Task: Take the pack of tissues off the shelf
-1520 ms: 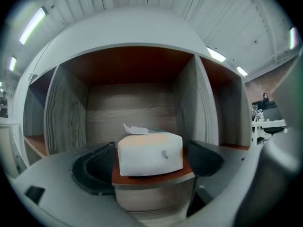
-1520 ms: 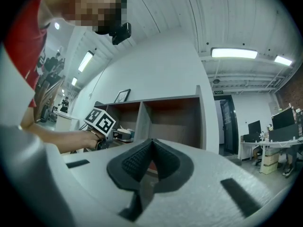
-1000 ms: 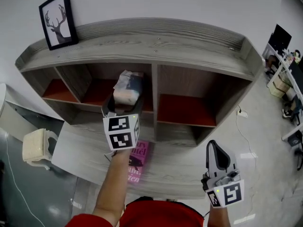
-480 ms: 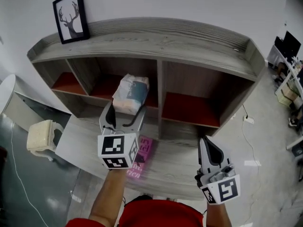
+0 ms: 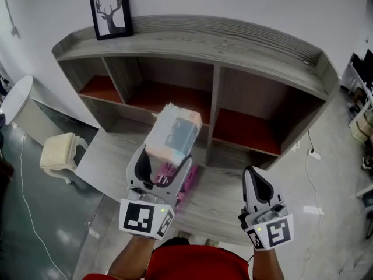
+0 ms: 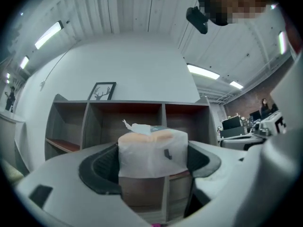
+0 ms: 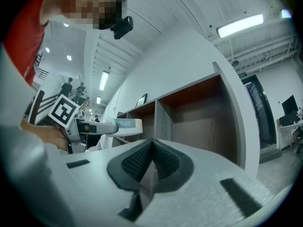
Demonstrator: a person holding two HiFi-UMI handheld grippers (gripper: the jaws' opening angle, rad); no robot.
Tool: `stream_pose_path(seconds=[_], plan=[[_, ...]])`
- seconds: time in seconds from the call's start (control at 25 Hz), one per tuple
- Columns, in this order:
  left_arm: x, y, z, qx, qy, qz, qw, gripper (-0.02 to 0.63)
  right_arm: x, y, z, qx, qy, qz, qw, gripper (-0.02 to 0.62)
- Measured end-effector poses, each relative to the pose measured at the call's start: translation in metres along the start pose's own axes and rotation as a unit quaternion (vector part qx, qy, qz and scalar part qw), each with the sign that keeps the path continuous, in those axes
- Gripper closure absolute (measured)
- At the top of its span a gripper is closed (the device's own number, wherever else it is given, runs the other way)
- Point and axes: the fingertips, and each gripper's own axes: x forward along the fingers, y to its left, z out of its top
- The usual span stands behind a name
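Observation:
The pack of tissues (image 5: 173,134), white plastic with a peach and blue top, is held in the air in front of the grey shelf unit (image 5: 192,39), clear of its compartments. My left gripper (image 5: 162,167) is shut on the pack of tissues (image 6: 151,152), which fills the gap between both black pads in the left gripper view. My right gripper (image 5: 257,184) hangs lower right above the lower board, shut with nothing in it; its pads (image 7: 150,161) meet. In the right gripper view the pack of tissues (image 7: 127,124) shows at the left.
A pink book (image 5: 185,183) lies on the lower board (image 5: 221,206) beneath the left gripper. A framed deer picture (image 5: 110,9) stands on the shelf top. The compartments have red floors (image 5: 247,132). A cream stool (image 5: 58,153) stands to the left, desks far right.
My left gripper has drawn back out of the middle compartment with the pack of tissues, toward me and lower. The right gripper has hardly moved.

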Motion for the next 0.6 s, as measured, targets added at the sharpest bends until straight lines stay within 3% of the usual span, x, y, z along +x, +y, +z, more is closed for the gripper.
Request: stream_pose_path(seconds=[0.6], plan=[[-0.019, -0.028, -0.007, -0.007, -0.008, -0.033, 0.9994, 0.204, -0.002, -0.001, 0.003, -0.014, -0.003, -0.011, 1.0, 0.591]])
